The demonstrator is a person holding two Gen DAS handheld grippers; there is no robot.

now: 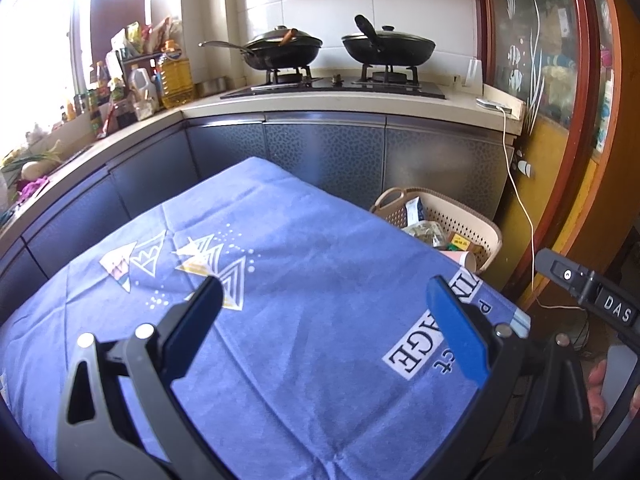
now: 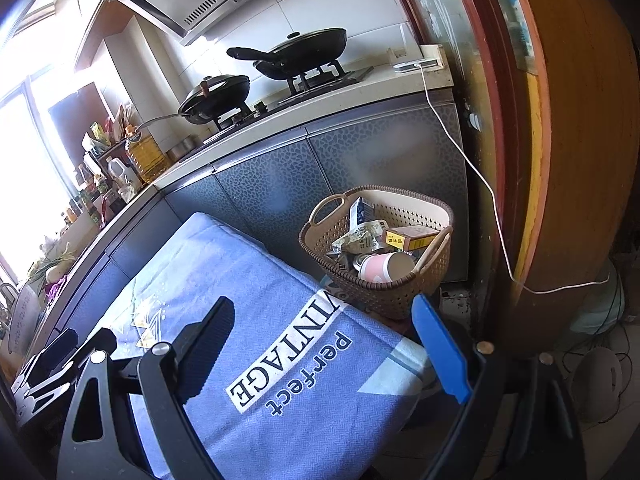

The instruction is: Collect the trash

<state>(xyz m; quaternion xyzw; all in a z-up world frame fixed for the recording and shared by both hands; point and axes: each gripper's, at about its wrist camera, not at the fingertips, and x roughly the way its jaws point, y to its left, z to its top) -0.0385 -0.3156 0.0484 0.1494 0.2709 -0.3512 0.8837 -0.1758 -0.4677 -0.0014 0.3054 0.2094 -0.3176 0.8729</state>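
A beige perforated basket [image 2: 400,300] stands on the floor past the table's far right corner. It holds a pink paper cup [image 2: 382,267], a yellow box [image 2: 412,237], crumpled wrappers [image 2: 360,238] and a carton. It also shows in the left wrist view [image 1: 460,220]. My left gripper [image 1: 326,300] is open and empty above the blue tablecloth [image 1: 300,280]. My right gripper [image 2: 324,320] is open and empty above the cloth's right end [image 2: 280,340], short of the basket. No loose trash shows on the cloth.
A kitchen counter [image 1: 320,106] with two black woks [image 1: 388,46] on a gas hob runs behind the table. Bottles and jars [image 1: 160,76] crowd its left end. A white cable [image 2: 480,176] hangs from a phone on the counter. A wooden cabinet [image 2: 560,160] stands right.
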